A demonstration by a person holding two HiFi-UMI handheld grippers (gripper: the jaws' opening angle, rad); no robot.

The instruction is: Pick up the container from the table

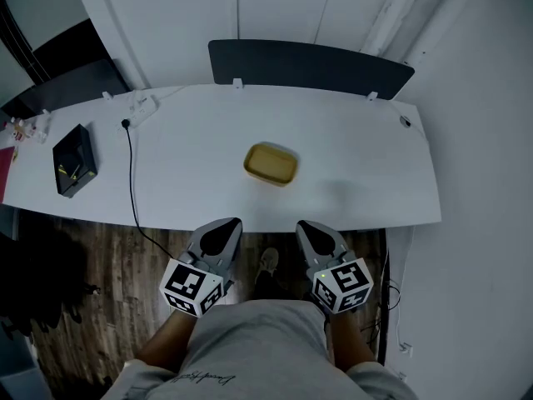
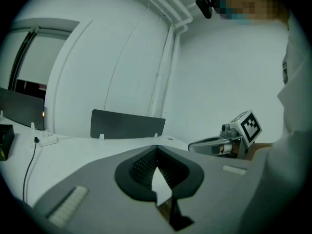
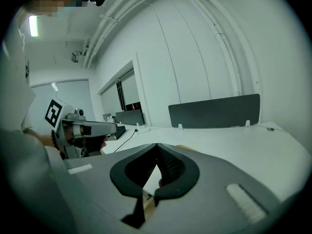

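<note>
The yellow container sits near the middle of the white table, by itself and well clear of both claws, which hover side by side over the near edge. The left gripper has its jaws pressed together at the tips with nothing between them. The right gripper is the same, its tips meeting on empty air. In both gripper views the broad grey gripper body fills the lower part of the picture and hides most of the tabletop. The left gripper view does not show the container at all, and in the right gripper view at most a thin yellowish sliver peeks over the jaw, too little to be sure of. Each gripper view catches the other gripper from the side, with only part of its marker cube showing. At the far edge of the table stands a dark divider panel. To the left lie a power strip, with a black cable running over the near edge, and a black box whose contents are hard to make out. Some small items at the table's left end are cut off by the frame and too small to identify. Below, the person's grey shirt covers the upper arms, and one shoe shows on the wooden floor between the grippers.
</note>
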